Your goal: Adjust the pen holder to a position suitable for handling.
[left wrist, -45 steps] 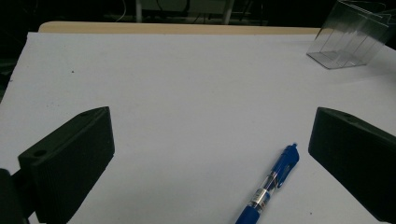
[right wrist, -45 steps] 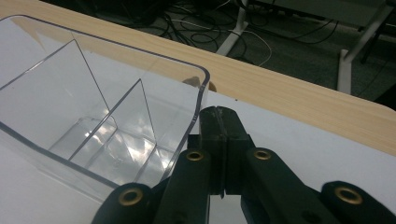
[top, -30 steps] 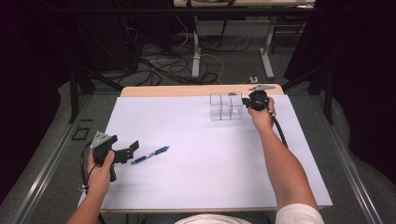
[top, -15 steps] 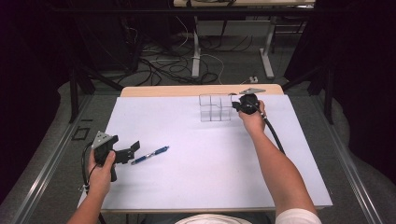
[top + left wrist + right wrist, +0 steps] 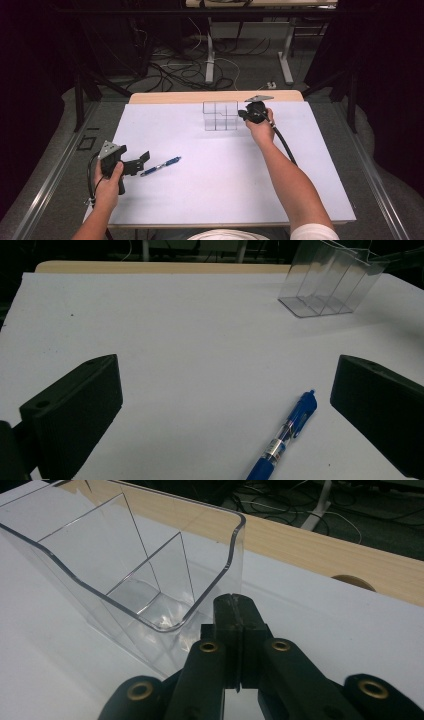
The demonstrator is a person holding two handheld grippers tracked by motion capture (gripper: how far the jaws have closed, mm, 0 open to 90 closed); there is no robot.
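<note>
Right tongs point(image 5: 235, 611) pressed shut against clear organizer point(image 5: 125, 575) near far edge; left tongs point(image 5: 225, 405) wide around blue pen point(image 5: 285, 440), bare paper between.

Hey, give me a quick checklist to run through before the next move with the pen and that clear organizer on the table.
1. Left gripper open with the jaws either side of the pen: ok.
2. Pen lying flat on the white table cover, free of both jaws: ok.
3. Right gripper shut, at the clear organizer's wall: ok.
4. Right gripper pressing on that wall: cannot tell.
5. Organizer upright, compartments empty: ok.
</note>
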